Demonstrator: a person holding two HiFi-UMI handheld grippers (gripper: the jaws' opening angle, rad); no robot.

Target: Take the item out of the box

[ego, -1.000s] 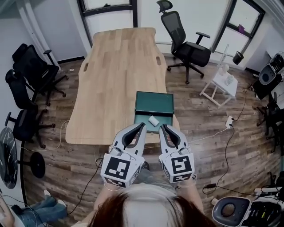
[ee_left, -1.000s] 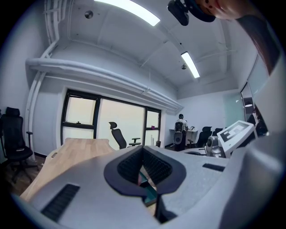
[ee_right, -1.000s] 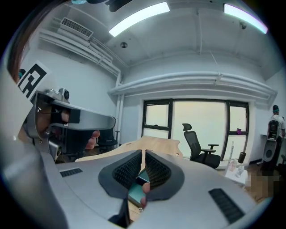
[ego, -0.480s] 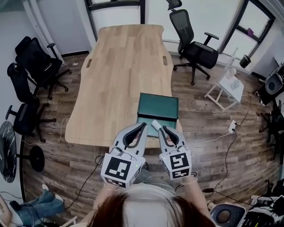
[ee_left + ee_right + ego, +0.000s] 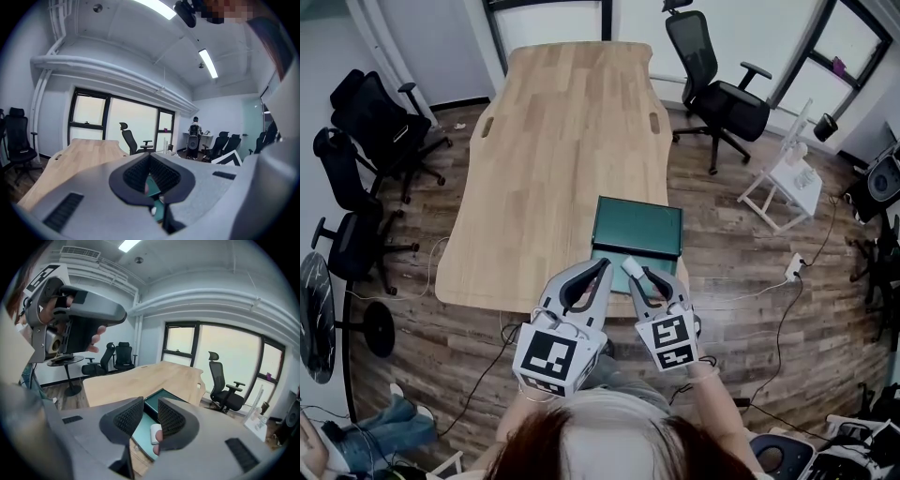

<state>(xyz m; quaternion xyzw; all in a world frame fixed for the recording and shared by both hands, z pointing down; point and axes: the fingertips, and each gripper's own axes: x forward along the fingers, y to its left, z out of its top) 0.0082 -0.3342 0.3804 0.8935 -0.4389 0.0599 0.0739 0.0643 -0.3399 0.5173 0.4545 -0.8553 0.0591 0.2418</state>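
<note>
A long wooden bench (image 5: 553, 141) fills the office floor, and at its near edge, low centre in the head view, the green box (image 5: 639, 225) lies open with the white item (image 5: 154, 433) in its tray. The right gripper (image 5: 638, 275) tilts down over the item. Its fingers have just been spreading and pinch nothing, probably to straddle the item, while the left gripper (image 5: 605, 266) hangs beside with its fingers pressed together, empty.

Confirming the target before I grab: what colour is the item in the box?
White item, lying on the box's teal floor; clearest in the right gripper view.
</note>
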